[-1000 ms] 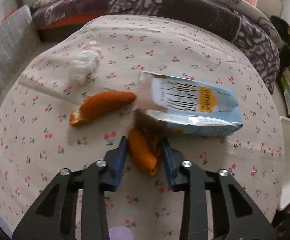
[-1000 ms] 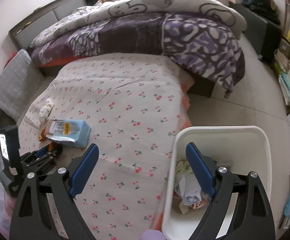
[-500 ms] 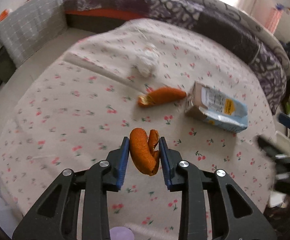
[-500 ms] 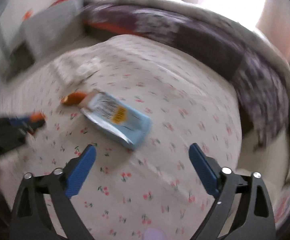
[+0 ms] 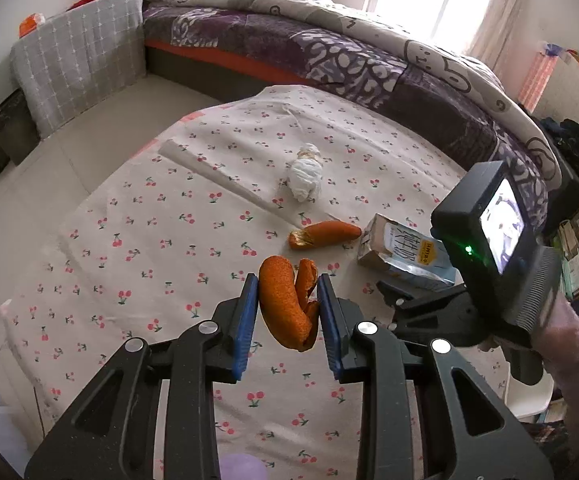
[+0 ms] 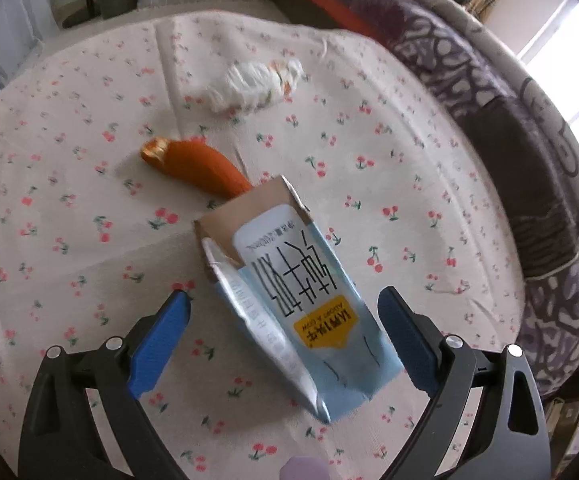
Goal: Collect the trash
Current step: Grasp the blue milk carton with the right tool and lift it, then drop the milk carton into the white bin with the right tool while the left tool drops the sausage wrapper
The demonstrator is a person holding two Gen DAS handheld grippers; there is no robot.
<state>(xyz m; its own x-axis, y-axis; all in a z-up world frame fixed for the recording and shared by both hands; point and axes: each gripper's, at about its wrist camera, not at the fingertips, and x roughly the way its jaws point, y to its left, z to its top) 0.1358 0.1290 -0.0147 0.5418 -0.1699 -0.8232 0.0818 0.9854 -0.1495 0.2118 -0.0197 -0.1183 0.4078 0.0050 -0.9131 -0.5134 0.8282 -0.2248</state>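
Since a second ago the left tongs (image 5: 287,312) have lifted the orange peel (image 5: 287,304) clear of the cherry-print cloth (image 5: 149,240), and the right tongs (image 6: 283,340) have swung over from the white bin to the milk carton (image 6: 289,304). Left tongs are clamped on the peel, which hangs between the blue pads above the cloth. Right tongs stand wide apart, one pad on each side of the carton without touching it; their jaws have just been closing a little. The carton lies flat on the cloth, its torn end pointing far. Just beyond it on the left lies a second orange piece (image 6: 197,168), and farther off a crumpled white tissue (image 6: 253,84). A bed with a purple quilt (image 5: 349,60) runs along the far right.
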